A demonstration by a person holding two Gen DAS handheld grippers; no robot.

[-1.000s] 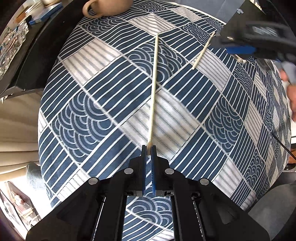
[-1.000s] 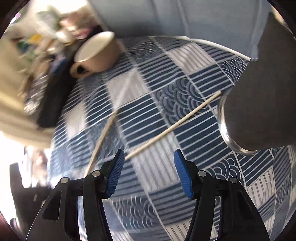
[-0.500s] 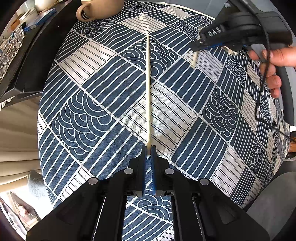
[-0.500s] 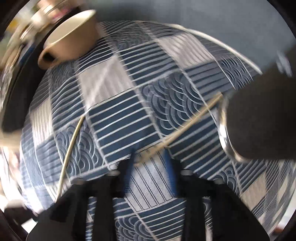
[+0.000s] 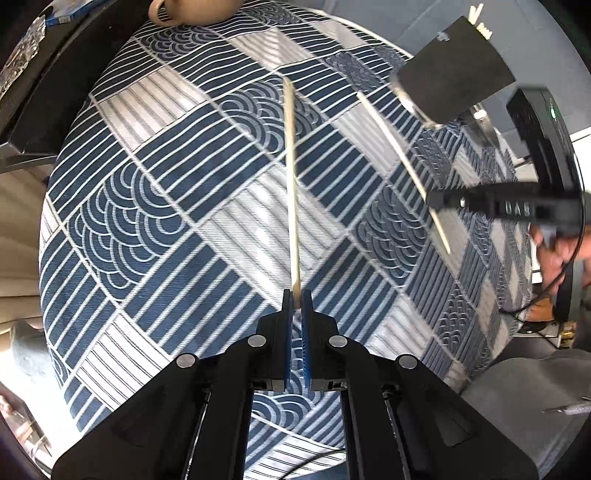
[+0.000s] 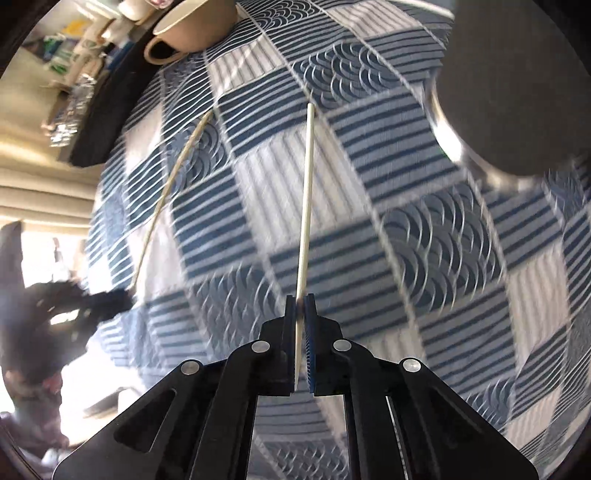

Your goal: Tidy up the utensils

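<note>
Your left tongs [image 5: 296, 295] pinched one chopstick [image 5: 291, 177], which reached ahead over the tabletop [image 5: 155, 206]; your right tongs [image 6: 300, 301] had just clamped the other chopstick [image 6: 306, 195], with the dark holder [image 6: 517, 92] ahead-right.

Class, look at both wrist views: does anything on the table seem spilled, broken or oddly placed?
Nothing stands out. Each tool, left and right, is shut on one chopstick. The mug stands upright on the cloth, with no spill.

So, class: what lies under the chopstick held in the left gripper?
Under the chopstick in the left gripper is the blue patterned tablecloth; whatever is beneath the cloth is covered.
</note>
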